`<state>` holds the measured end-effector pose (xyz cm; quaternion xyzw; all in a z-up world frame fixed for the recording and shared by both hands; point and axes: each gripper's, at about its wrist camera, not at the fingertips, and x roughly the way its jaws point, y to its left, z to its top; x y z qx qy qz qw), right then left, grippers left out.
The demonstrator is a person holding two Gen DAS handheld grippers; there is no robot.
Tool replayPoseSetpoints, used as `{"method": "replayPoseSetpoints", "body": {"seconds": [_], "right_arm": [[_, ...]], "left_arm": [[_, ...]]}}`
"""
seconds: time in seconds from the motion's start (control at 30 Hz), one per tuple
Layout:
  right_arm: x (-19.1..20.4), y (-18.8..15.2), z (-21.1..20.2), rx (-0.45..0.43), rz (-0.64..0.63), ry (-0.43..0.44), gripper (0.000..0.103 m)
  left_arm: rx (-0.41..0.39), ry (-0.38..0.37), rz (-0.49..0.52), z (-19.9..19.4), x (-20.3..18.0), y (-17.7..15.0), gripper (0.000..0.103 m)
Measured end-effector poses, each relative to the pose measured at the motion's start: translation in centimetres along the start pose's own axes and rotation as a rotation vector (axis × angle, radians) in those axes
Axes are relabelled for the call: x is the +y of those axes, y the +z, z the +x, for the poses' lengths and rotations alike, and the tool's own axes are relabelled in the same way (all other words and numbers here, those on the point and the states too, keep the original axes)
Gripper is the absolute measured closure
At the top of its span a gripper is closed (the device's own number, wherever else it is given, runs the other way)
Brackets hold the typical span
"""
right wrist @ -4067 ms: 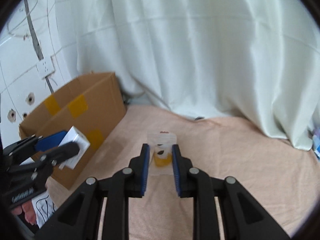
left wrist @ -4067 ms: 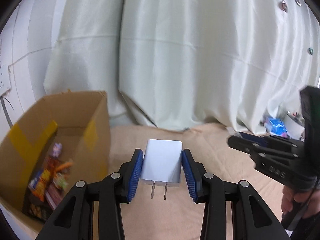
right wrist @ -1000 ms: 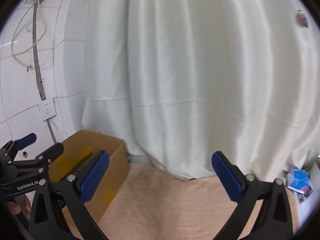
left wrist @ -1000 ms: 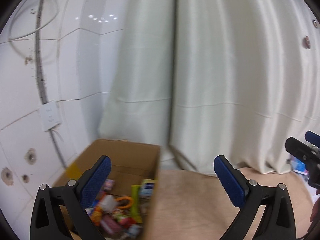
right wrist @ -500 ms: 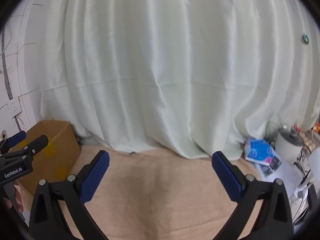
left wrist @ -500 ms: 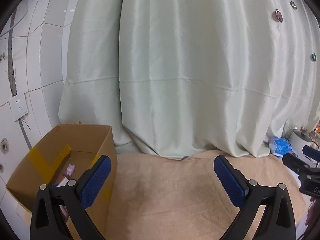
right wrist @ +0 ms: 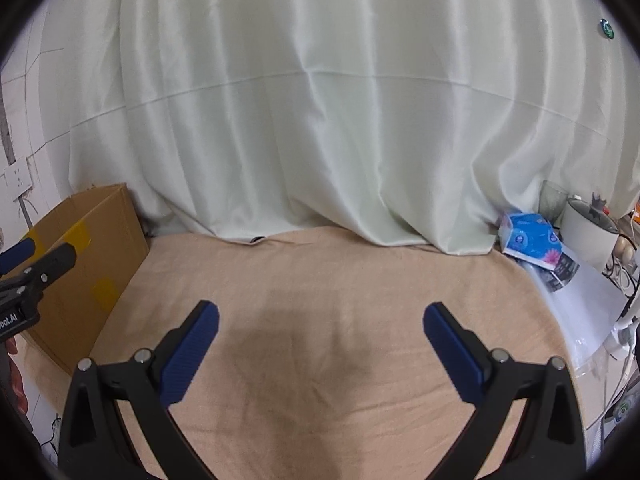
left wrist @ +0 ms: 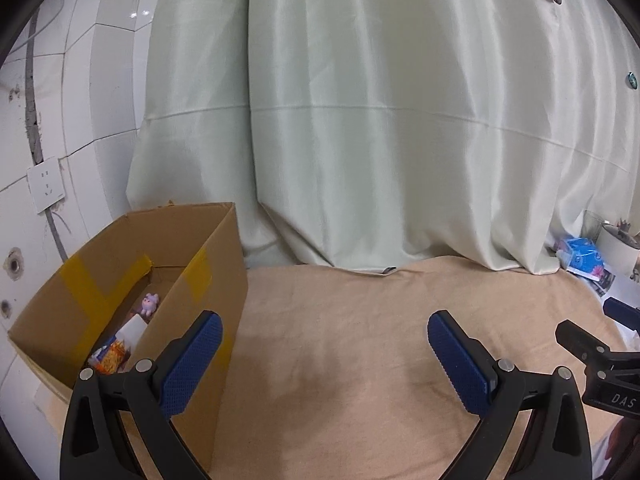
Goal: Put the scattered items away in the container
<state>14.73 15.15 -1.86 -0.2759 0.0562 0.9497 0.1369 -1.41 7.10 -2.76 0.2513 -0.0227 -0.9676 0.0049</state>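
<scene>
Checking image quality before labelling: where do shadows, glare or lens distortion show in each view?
Left wrist view: glare spots on the wall tiles, a faint shadow on the beige cloth between the open left claw fingers, black fisheye corners. Right wrist view: a darker shadow on the cloth ahead of the open right claw, curtain seam bowed by the lens.

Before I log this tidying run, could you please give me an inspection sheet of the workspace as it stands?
Surface: beige cloth, bare, nothing loose seen on it.
Job's things: cardboard box at the left edge, open; a purple toy and snack packets inside.
Clutter: blue tissue pack, white pot and papers off the cloth's right side.
Grippers: left gripper and right gripper both open, holding nothing.
Cables: one runs down from the wall socket; more beside the pot.
Surroundings: pale curtain behind, tiled wall at left.
</scene>
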Motion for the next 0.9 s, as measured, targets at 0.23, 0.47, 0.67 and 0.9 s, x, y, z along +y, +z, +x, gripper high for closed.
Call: {"method": "replayPoseSetpoints", "body": {"seconds": [0.23, 0.47, 0.67, 0.9], "right_arm": [[1.2, -1.6, 1.0, 0.027, -0.004, 0.015, 0.000], [1.1, -2.1, 1.3, 0.033, -0.007, 0.003, 0.000], [1.3, -1.5, 0.6, 0.014, -0.013, 0.000, 0.000], [1.4, -1.3, 0.1, 0.008, -0.014, 0.005, 0.000]], "left_arm": [[0.039, -0.005, -0.015, 1.1, 0.7, -1.5, 0.000], [0.052, -0.015, -0.015, 1.5, 0.5, -2.0, 0.000], [0.042, -0.020, -0.020, 1.2, 0.3, -1.8, 0.000], [0.029, -0.026, -0.031, 0.8, 0.3, -1.7, 0.000]]}}
